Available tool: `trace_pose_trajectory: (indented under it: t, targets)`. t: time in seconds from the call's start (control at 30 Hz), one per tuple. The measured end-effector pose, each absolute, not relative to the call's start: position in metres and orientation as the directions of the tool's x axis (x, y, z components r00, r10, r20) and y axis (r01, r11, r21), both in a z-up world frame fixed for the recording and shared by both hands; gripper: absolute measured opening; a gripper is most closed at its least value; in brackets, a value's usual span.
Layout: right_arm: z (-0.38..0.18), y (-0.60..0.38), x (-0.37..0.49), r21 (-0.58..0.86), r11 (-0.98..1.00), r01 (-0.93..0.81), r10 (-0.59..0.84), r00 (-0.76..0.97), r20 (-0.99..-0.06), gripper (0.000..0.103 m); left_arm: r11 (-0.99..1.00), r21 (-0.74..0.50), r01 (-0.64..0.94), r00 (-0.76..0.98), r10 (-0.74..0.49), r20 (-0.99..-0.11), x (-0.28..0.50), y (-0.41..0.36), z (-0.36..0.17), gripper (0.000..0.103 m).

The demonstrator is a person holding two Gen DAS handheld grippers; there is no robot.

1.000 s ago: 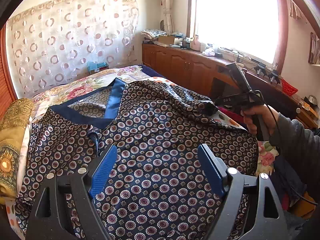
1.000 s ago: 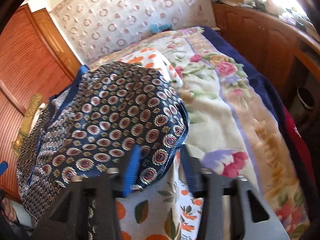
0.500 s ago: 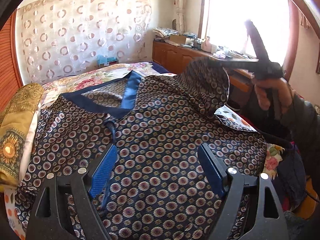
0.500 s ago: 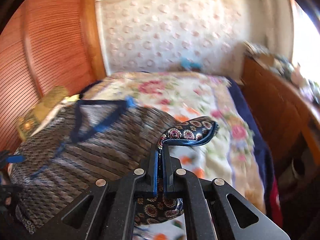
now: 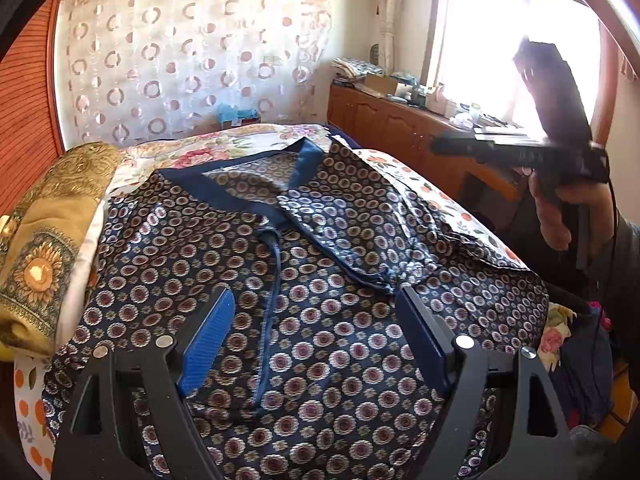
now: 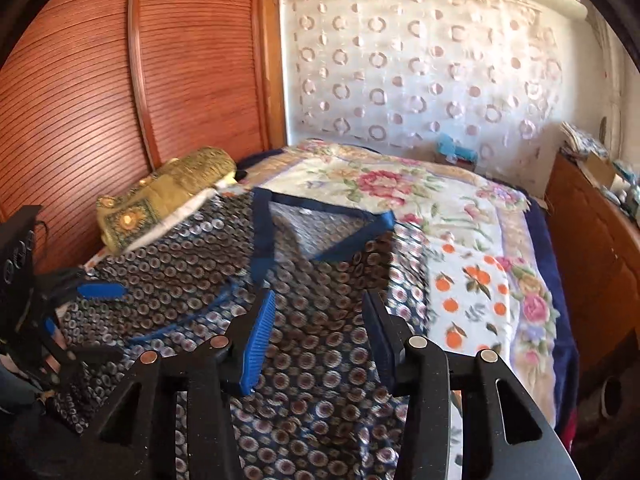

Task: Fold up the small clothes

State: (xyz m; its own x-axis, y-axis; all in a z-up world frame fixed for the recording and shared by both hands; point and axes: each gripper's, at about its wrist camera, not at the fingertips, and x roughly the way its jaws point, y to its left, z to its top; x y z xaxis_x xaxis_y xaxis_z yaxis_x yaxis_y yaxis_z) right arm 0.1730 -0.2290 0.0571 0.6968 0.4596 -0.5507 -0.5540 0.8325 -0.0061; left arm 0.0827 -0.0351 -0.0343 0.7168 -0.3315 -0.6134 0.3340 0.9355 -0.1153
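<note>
On floral bedspread (image 6: 460, 208), patterned shirt (image 5: 320, 300), circle-print curtain (image 5: 192, 60) behind

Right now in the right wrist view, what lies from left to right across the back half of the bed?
Wooden sliding door → gold embroidered cushion → patterned shirt's blue collar → floral bedspread → orange-print cloth → wooden cabinet.
</note>
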Motion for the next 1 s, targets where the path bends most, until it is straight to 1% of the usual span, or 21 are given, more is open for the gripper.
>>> trace_pose_trajectory:
  t: [0.3, 0.47, 0.53, 0.67, 0.83, 0.9, 1.0]
  targets:
    - [0.009, -0.241, 0.193, 0.01, 0.886, -0.464, 0.352, 0.657, -0.666, 0.047, 0.952, -0.095, 0.291, 0.726, -0.284, -0.626, 0.091, -0.012, -0.039, 0.083]
    - [0.004, -0.24, 0.221, 0.035, 0.894, -0.446, 0.356, 0.662, -0.66, 0.047, 0.965, -0.069, 0.252, 0.737, -0.238, -0.632, 0.112, 0.014, -0.036, 0.083]
    - [0.005, -0.238, 0.234, 0.049, 0.895, -0.444, 0.364, 0.663, -0.653, 0.054, 0.971, -0.049, 0.236, 0.738, -0.211, -0.641, 0.121, 0.025, -0.035, 0.083]
    - [-0.001, -0.229, 0.255, 0.021, 0.89, -0.455, 0.355, 0.665, -0.657, 0.057, 0.978, -0.009, 0.207, 0.734, -0.161, -0.66, 0.148, 0.048, -0.033, 0.083]
    - [-0.012, -0.222, 0.276, 0.006, 0.886, -0.463, 0.349, 0.659, -0.666, 0.057, 0.984, 0.004, 0.18, 0.705, -0.126, -0.698, 0.187, 0.071, -0.034, 0.077]
    - [-0.012, -0.221, 0.288, 0.006, 0.886, -0.464, 0.35, 0.658, -0.667, 0.057, 0.986, 0.01, 0.169, 0.692, -0.111, -0.713, 0.201, 0.076, -0.037, 0.071]
    - [-0.012, -0.22, 0.305, 0.011, 0.884, -0.467, 0.354, 0.654, -0.668, 0.058, 0.987, 0.011, 0.159, 0.667, -0.099, -0.738, 0.222, 0.083, -0.044, 0.064]
